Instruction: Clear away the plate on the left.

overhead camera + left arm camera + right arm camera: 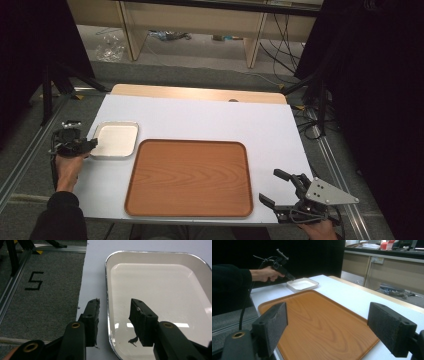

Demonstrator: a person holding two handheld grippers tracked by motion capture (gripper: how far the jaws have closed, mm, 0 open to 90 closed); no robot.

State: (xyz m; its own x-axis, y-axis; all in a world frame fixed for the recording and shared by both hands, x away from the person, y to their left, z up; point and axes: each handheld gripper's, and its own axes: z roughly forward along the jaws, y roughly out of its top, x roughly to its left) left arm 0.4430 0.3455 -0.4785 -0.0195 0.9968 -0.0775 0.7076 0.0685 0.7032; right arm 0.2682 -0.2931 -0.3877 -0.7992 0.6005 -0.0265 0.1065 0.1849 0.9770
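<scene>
Left tongs (93, 143): jaws part open, straddling the near-left rim of the white tray (116, 140); one jaw outside on the table, one inside over the tray floor. Whether the pads touch the rim: can't tell.
Left tongs, own view (113, 320): frayed pad threads hang off both jaws; rim of white tray (107, 290) runs up between them.
Left hand (68, 167): wrapped round the grip at the table's left edge, dark sleeve (57, 215) behind, forearm coming up from bottom-left. In the right gripper view the hand (265, 273) holds the tongs (292, 278) tilted nose-down at the tray (302, 284).
Right tongs (274, 187): wide open, holding nothing, hovering at the near-right corner of the table, jaws aimed left-fwd toward the wood tray (189, 177). Grey plate on top.
Right tongs, own view (332, 327): jaws far apart, wood tray (317, 322) showing between them.
Right hand (317, 230): just its top at bottom edge, under the tongs.
Writing: black "5" (35, 280) marked on grey floor carpet left of the table. No other legible text.
White tray: empty, far-left on the table (210, 115), just beside the wood tray's far-left corner.
Wood tray: empty, centre-near of table.
</scene>
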